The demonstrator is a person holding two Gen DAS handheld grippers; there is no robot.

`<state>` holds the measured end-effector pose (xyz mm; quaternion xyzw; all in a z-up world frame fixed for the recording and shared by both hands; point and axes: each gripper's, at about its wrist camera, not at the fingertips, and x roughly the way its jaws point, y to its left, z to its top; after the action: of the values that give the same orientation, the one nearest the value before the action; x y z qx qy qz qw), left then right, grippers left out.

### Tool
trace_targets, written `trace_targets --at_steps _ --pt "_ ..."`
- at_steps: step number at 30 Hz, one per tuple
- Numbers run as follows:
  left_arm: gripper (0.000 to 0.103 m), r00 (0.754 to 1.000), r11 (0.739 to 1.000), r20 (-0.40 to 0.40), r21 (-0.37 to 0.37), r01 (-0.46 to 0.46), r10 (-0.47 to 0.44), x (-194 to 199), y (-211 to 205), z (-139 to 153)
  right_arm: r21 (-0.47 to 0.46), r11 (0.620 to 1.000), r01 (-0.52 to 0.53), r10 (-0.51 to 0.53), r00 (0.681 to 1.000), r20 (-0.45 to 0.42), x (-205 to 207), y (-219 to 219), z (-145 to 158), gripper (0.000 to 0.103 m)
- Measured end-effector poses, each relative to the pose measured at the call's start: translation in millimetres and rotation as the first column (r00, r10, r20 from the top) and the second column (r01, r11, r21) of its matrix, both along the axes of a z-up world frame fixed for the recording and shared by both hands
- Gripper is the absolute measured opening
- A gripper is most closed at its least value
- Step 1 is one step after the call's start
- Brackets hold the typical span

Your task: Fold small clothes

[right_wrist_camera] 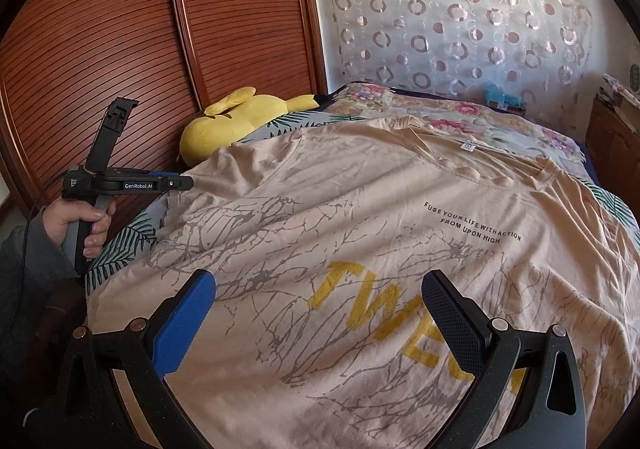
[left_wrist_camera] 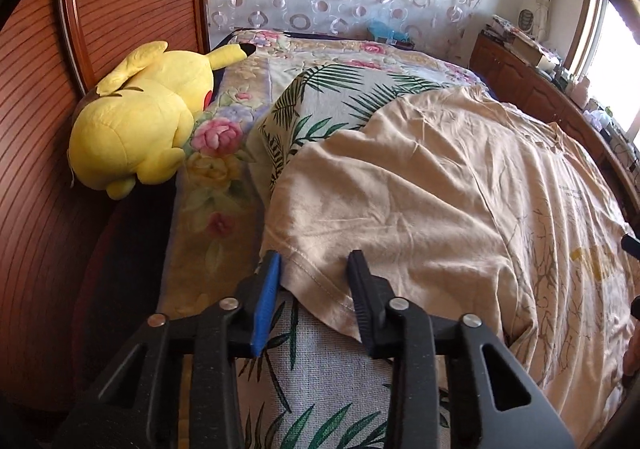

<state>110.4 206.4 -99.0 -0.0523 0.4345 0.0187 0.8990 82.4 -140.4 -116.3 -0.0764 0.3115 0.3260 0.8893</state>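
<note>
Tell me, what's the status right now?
Left gripper astride the shirt sleeve hem, jaws not pinched yet. Right gripper open above the print. Plush toy well aside.

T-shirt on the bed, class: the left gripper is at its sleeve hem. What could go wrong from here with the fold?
1. The left gripper straddles only the sleeve hem of the T-shirt; a thin bite may slip out when lifted.
2. The right gripper hangs open over the chest print, holding nothing, so the shirt could drag across the leaf-print sheet and bunch.

matt creased cloth t-shirt point(right_wrist_camera: 360, 209); ribbed glossy wood wardrobe door point(right_wrist_camera: 120, 29).
</note>
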Motion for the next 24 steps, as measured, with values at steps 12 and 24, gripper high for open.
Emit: trace_targets --at_steps 12,24 --pt "0.004 0.989 0.992 0.137 0.119 0.035 -0.051 -10.8 -18.8 39.6 0.031 0.999 0.042 -0.042 0.999 -0.002 -3.7 -15.8 -2.4 0.103" --pt "0.004 0.937 0.966 0.240 0.112 0.233 -0.254 11.6 -112.1 100.3 0.080 0.990 0.118 -0.119 0.993 0.002 -9.5 -46.6 5.3 0.103"
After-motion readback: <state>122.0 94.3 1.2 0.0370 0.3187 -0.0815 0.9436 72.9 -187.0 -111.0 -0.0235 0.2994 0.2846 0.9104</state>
